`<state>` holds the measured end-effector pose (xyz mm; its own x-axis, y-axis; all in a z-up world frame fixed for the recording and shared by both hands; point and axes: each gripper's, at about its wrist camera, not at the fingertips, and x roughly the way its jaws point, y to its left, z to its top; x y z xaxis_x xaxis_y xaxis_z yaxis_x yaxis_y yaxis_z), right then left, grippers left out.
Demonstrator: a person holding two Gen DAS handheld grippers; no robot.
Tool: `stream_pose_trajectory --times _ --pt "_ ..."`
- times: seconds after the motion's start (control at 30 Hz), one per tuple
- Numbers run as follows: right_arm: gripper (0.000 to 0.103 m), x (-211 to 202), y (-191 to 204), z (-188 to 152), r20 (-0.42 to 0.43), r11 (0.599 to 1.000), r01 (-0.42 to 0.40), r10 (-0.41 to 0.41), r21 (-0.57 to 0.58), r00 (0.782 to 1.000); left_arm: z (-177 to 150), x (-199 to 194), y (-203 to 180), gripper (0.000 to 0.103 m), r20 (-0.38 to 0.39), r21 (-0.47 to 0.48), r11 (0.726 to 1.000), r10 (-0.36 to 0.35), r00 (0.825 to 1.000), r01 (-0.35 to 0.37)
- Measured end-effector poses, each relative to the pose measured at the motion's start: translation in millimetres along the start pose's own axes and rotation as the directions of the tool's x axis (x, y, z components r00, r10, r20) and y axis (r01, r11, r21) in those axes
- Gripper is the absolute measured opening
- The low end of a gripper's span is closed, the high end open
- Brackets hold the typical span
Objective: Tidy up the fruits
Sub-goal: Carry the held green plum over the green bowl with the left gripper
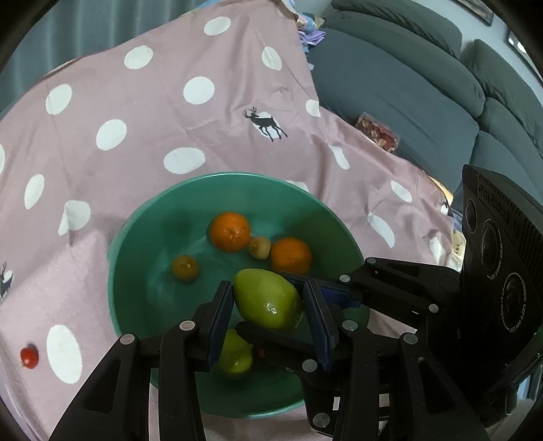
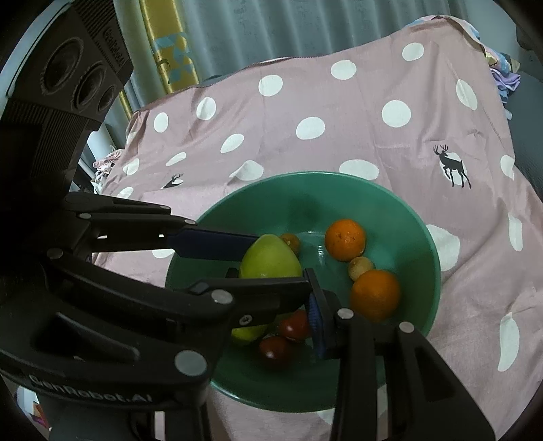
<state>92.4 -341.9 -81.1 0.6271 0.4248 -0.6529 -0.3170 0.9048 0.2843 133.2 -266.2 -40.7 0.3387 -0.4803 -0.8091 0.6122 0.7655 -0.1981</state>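
Observation:
A green bowl (image 1: 142, 230) (image 2: 417, 217) sits on the pink dotted cloth. In it lie two oranges (image 1: 230, 230) (image 2: 345, 239), a second green fruit (image 1: 236, 356), a small yellow-orange fruit (image 1: 185, 267), a small brownish fruit (image 1: 259, 247) and two dark red fruits (image 2: 275, 351). My left gripper (image 1: 268, 305) is shut on a green mango (image 1: 266, 298) (image 2: 269, 259) and holds it over the bowl. My right gripper (image 2: 271, 325) hangs over the bowl's near side; its left finger is hidden behind the left gripper, its right finger (image 2: 317, 325) shows. The right gripper's fingers (image 1: 325, 291) reach in behind the mango in the left wrist view.
A small red tomato (image 1: 29, 356) lies on the cloth left of the bowl. A grey sofa (image 1: 407, 88) with a snack packet (image 1: 376, 134) is at the right. Curtains (image 2: 254, 30) hang behind the table's far edge.

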Motion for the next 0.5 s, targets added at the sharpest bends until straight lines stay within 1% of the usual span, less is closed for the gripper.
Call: stream_pose_trajectory --times 0.5 --pt "0.038 10.8 -3.4 2.6 -0.071 1.000 0.011 -0.012 -0.009 0.997 0.0 9.1 8.2 0.043 -0.023 -0.039 0.999 -0.038 0.999 0.037"
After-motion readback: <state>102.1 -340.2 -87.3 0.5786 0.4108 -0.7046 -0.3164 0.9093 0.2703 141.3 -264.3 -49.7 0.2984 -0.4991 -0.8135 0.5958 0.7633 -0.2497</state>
